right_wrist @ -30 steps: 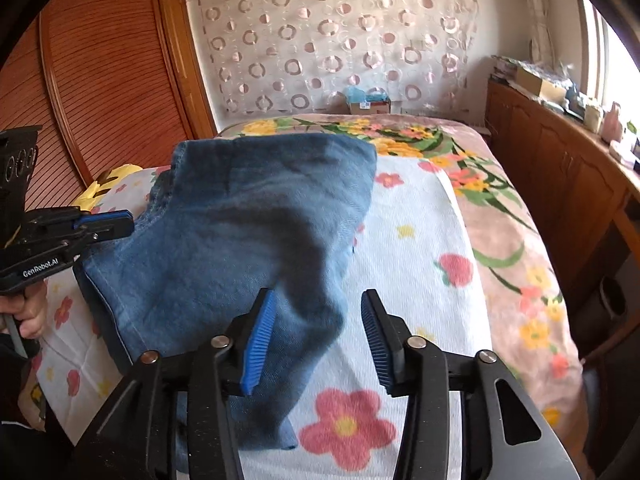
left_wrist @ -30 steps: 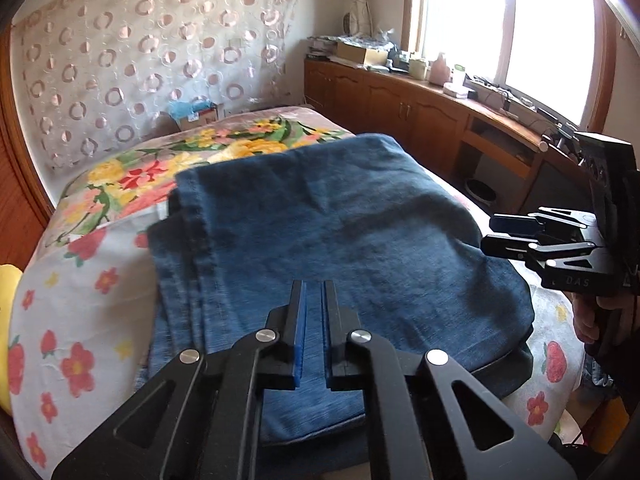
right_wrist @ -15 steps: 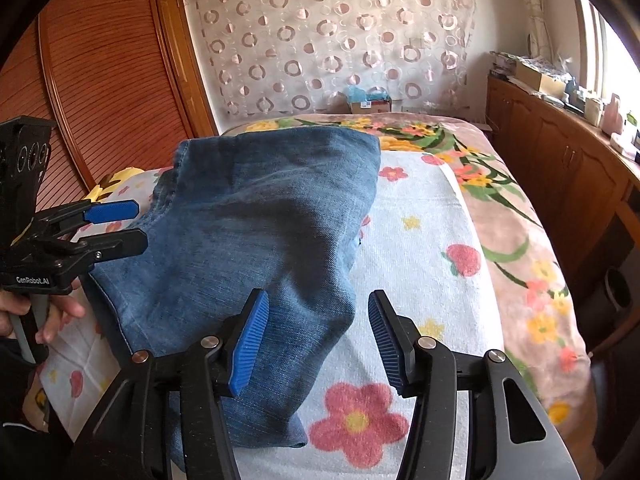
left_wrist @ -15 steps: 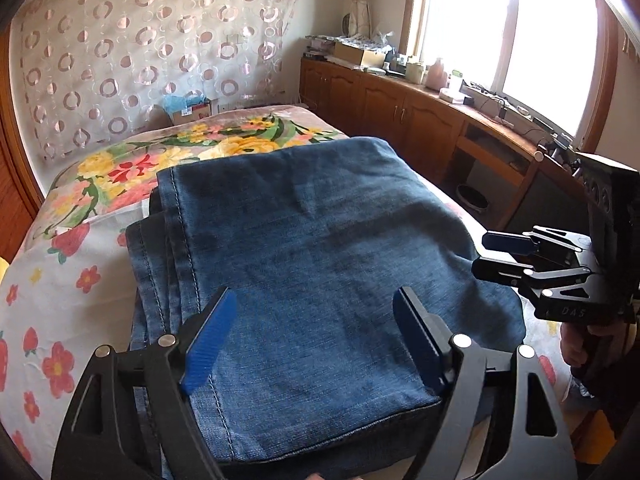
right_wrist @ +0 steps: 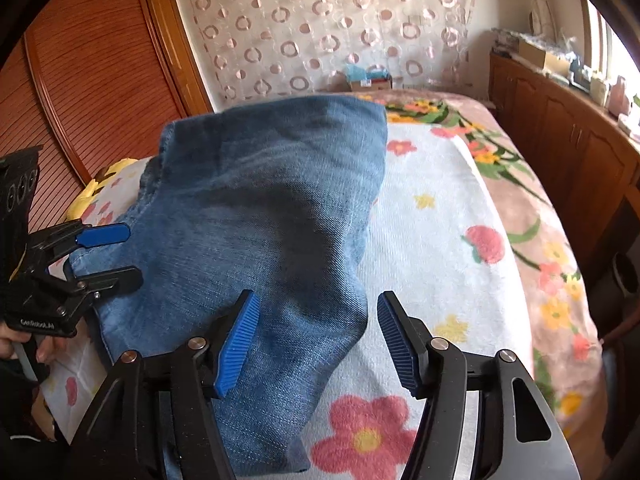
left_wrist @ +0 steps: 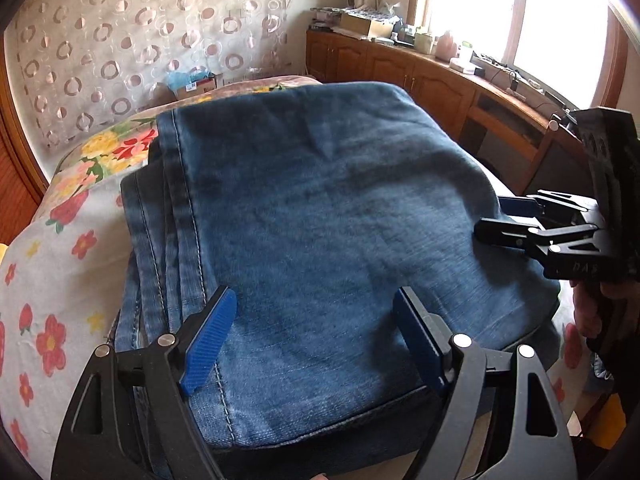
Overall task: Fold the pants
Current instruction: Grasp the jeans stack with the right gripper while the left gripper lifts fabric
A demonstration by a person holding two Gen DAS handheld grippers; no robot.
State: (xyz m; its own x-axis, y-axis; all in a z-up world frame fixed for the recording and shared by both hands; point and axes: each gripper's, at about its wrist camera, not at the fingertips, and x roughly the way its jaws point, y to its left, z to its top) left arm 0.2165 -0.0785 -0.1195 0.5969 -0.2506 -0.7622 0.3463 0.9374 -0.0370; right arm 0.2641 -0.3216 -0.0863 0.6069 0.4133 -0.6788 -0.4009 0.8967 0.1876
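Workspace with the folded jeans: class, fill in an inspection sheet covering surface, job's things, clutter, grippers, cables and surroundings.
Surface: bed with a floral cover.
Job's things: blue jeans, folded in layers, lying on the bed.
Clutter: small box at the bed's far end; yellow item by the left edge.
Grippers: left gripper open above the jeans; right gripper opening, denim below its pads, not pinched.
Cables: cords on the wooden counter, blurred.
Surroundings: circle-patterned curtain, window, slatted wooden door.

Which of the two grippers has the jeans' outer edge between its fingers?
The right gripper: its opening jaws straddle the side edge of the jeans. The left gripper hovers open over the middle of the folded denim.
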